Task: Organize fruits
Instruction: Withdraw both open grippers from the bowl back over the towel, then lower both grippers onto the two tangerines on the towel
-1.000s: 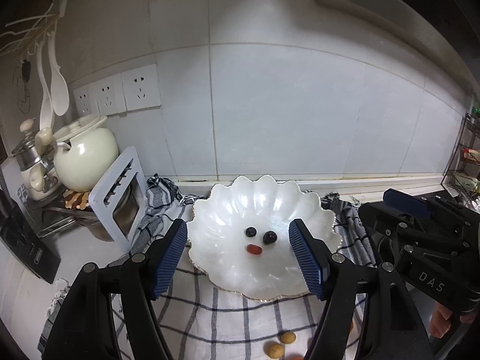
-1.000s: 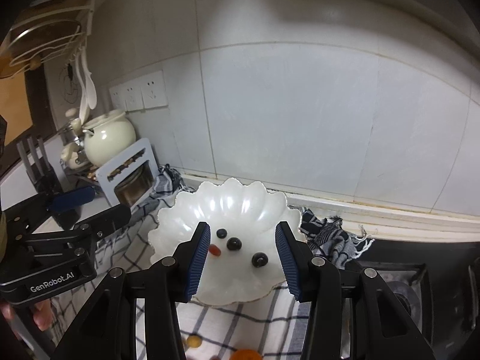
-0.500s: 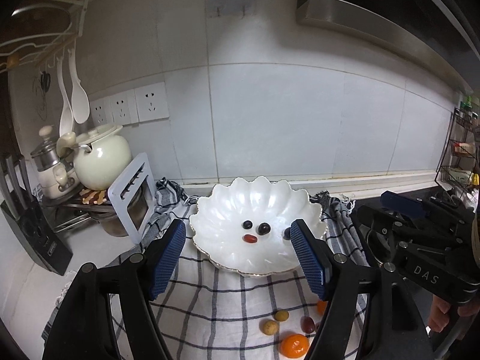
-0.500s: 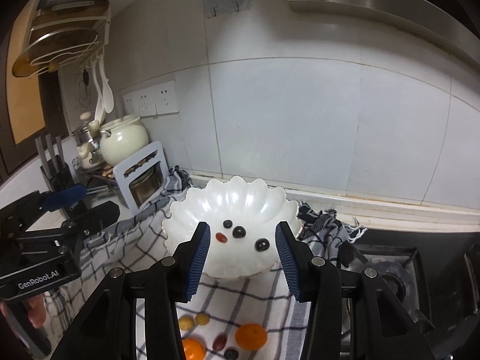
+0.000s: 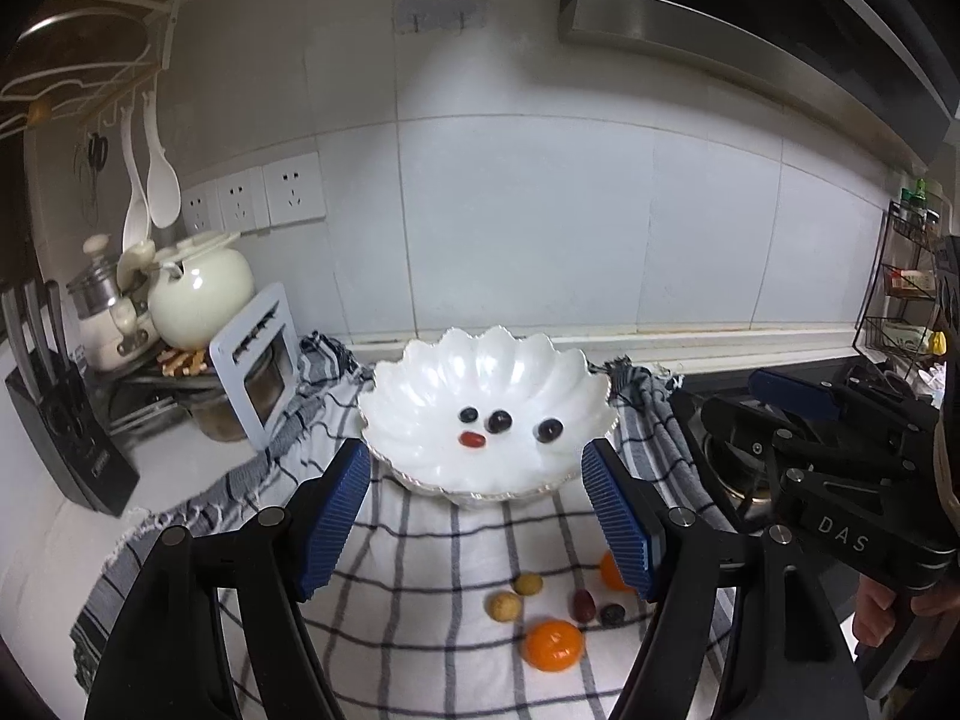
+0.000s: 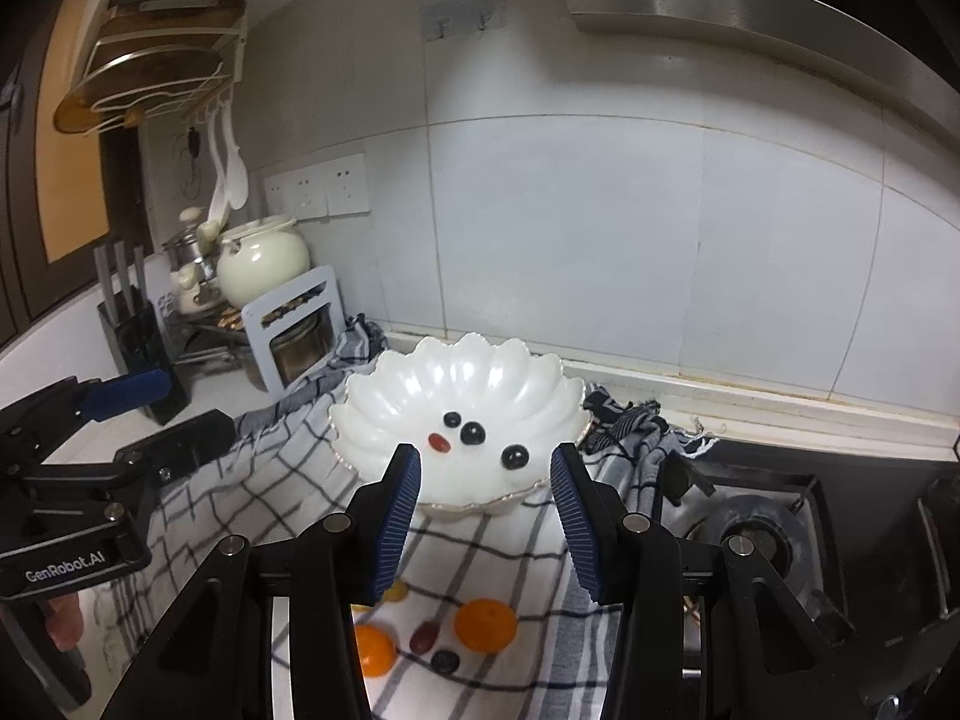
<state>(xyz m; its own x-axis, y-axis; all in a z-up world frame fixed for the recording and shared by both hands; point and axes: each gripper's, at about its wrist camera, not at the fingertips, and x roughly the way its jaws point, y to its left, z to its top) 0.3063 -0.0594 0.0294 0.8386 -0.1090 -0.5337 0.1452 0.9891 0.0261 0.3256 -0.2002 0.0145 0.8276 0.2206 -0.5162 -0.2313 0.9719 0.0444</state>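
Observation:
A white scalloped bowl (image 5: 420, 384) (image 6: 390, 402) sits on a checked cloth and holds three dark berries (image 5: 499, 421) (image 6: 473, 433) and a red date (image 5: 472, 438) (image 6: 440, 443). On the cloth in front lie two mandarins (image 5: 552, 643) (image 6: 485, 625), two tan fruits (image 5: 504, 606), a dark red date (image 5: 582, 604) (image 6: 423, 636) and a dark berry (image 5: 612, 614) (image 6: 446, 662). My left gripper (image 5: 477, 519) is open and empty, above the cloth before the bowl. My right gripper (image 6: 485, 522) is open and empty, also before the bowl.
A checked cloth (image 5: 420, 570) covers the counter. A cream pot (image 5: 201, 294), a white rack (image 5: 255, 360) and a knife block (image 5: 66, 432) stand at the left. A gas hob (image 6: 780, 522) lies at the right. The tiled wall is behind.
Both grippers have pulled back and up from the bowl. A third dark berry lies in the bowl. The loose fruits on the cloth have come into view.

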